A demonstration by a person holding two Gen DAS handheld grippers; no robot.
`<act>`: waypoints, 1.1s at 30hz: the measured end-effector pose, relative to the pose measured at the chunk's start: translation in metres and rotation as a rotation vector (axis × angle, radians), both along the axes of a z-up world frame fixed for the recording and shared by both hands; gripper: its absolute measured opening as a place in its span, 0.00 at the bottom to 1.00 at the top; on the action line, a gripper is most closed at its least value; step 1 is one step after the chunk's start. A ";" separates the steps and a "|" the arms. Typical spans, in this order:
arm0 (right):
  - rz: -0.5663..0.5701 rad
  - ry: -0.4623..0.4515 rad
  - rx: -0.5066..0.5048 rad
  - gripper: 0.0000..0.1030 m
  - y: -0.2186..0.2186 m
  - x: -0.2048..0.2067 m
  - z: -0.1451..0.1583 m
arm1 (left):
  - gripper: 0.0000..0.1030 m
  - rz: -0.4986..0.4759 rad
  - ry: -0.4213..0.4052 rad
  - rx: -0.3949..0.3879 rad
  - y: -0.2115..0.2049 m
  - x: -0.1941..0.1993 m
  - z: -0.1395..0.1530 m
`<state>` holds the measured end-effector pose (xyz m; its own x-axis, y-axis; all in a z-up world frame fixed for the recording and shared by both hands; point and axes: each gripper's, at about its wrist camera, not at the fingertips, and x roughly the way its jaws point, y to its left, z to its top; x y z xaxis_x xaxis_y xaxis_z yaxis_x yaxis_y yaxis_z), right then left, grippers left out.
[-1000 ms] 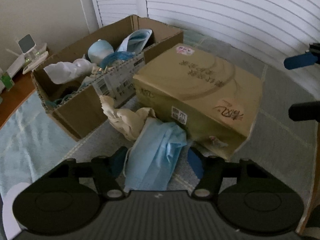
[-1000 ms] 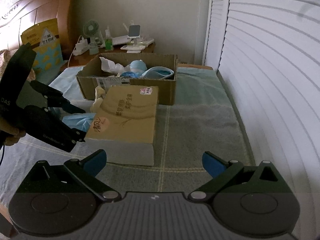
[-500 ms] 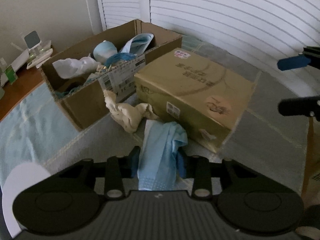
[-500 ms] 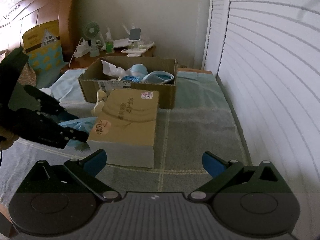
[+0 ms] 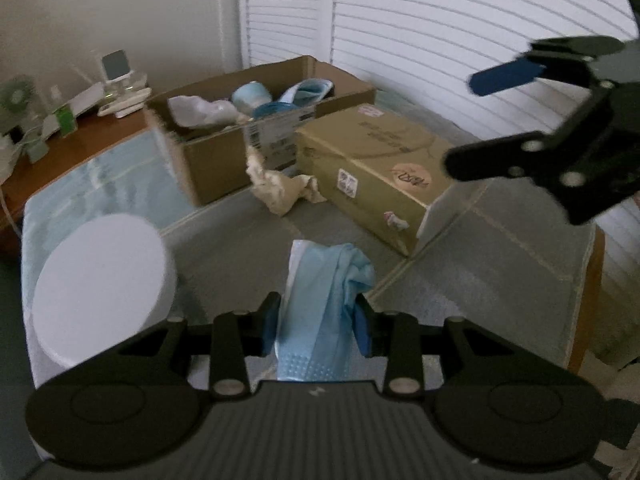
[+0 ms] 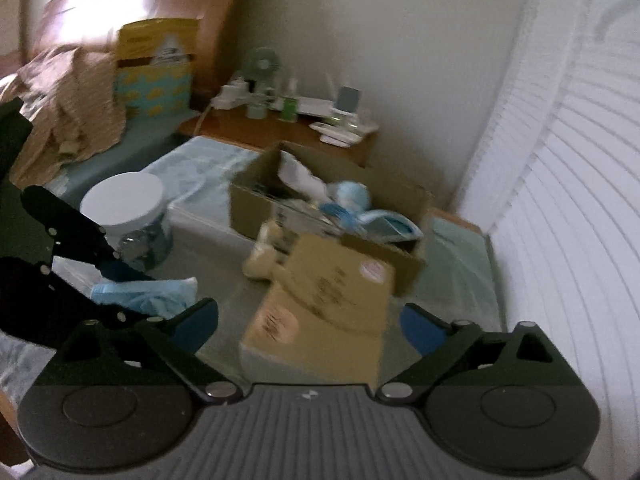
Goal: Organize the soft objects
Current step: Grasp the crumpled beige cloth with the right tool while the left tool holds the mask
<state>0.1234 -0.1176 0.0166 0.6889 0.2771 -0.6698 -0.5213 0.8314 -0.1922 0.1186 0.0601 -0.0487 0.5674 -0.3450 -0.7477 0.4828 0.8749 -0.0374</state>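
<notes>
Nearest, the left tongs (image 5: 316, 326) are clamped on a crumpled blue mask (image 5: 324, 300), its loose end sticking out ahead of the pads and clear of the grey mat (image 5: 500, 264). From the right wrist view the same mask (image 6: 148, 294) sticks out sideways from those tongs, above the mat. The right tongs (image 6: 310, 330) hold nothing; their jaws stand wide and are closing a little, with only the mat and the tan box below them.

Just left of the left tongs stands a tub with a white lid (image 5: 100, 276). Farther on lies a closed tan box (image 5: 376, 160) with stickers on top. A cream rag (image 5: 280, 188) lies crumpled on the mat, touching both the tan box and the carton behind it.

The open carton (image 5: 216, 160) already holds several soft things: a white cloth (image 5: 200, 110), a pale blue ball-like item (image 5: 250, 94) and a blue-and-white piece (image 5: 308, 92). Beyond it are a wooden nightstand (image 5: 80, 148) with small gadgets, then the white slatted doors (image 5: 440, 20).

My reading: the task is well along but not finished. Most soft items sit in the carton; the mask is picked up but not yet delivered there, and the cream rag is untouched on the mat. Two items are left, as far as the views show.
</notes>
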 end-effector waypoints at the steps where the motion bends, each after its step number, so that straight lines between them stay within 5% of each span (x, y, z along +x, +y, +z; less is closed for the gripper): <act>1: 0.024 0.005 -0.008 0.90 0.007 0.003 0.000 | 0.35 0.005 0.001 -0.007 0.003 -0.002 -0.001; 16: 0.356 0.101 -0.226 0.76 0.097 0.071 -0.022 | 0.35 0.114 -0.006 -0.050 0.040 -0.018 -0.008; 23: 0.366 0.213 -0.284 0.70 0.115 0.099 -0.041 | 0.35 0.137 -0.010 -0.069 0.045 -0.019 -0.010; 33: 0.328 0.258 -0.402 0.60 0.134 0.114 -0.062 | 0.35 0.136 -0.012 -0.076 0.047 -0.021 -0.011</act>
